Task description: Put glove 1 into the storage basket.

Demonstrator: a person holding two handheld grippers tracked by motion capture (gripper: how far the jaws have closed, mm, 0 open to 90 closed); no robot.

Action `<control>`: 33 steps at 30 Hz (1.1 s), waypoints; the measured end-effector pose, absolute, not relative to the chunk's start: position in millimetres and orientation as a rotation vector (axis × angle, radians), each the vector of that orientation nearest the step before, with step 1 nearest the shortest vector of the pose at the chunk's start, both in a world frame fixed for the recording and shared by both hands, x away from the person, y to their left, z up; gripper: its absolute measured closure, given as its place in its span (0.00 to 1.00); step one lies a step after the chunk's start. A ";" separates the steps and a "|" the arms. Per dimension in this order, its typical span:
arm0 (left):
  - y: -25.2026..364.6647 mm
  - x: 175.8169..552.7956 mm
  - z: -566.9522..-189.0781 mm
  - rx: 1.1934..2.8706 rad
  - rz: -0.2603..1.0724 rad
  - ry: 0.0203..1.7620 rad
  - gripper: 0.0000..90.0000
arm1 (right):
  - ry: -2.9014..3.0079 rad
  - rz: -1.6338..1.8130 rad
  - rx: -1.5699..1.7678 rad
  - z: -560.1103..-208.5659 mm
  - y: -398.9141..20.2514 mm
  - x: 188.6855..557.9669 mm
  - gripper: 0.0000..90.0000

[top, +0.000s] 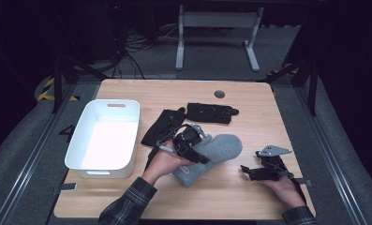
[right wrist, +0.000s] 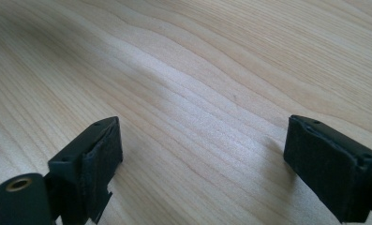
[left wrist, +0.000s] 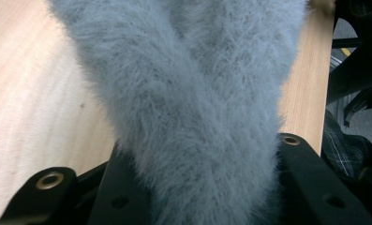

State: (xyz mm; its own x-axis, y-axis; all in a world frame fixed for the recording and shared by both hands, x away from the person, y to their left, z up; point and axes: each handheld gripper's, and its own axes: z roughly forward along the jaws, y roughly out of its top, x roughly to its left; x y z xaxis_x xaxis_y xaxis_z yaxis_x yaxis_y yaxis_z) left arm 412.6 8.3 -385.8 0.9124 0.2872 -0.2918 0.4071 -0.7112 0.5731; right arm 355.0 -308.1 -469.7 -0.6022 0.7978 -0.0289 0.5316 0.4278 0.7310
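Observation:
A grey fuzzy mitten [top: 219, 149] lies at the middle of the wooden table [top: 249, 101], its near end lifted. My left gripper [top: 197, 152] is shut on that end. In the left gripper view the grey fur [left wrist: 193, 93] is squeezed between the two black jaws and hangs away toward the table. My right gripper [top: 250, 172] rests low at the front right, apart from the mitten. Its pads [right wrist: 104, 159] stand wide apart, open over bare wood with nothing between them.
A white plastic bin [top: 76, 145] stands at the left of the table. Two black gloves lie behind the mitten, one [top: 162, 125] beside the bin and one [top: 211, 113] farther back. A round grey grommet [top: 219, 94] sits near the far edge.

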 end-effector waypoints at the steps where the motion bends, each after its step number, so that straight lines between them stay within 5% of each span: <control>1: 10.3 413.4 -381.8 2.407 -0.233 0.500 0.72 | 2.316 0.985 1.133 -469.7 -308.2 355.0 0.13; 33: 108.6 420.1 -305.9 2.325 -0.023 0.733 0.72 | 2.313 0.984 1.139 -469.7 -308.1 354.8 0.13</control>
State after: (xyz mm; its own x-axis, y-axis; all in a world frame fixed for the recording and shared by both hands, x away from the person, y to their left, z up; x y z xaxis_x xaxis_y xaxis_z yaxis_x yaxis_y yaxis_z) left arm 420.1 108.6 -305.9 0.8406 0.4992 -0.2104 0.5113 -0.6029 0.6124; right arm 354.8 -308.1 -469.7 -0.5992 0.8001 -0.0288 0.5342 0.4263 0.7300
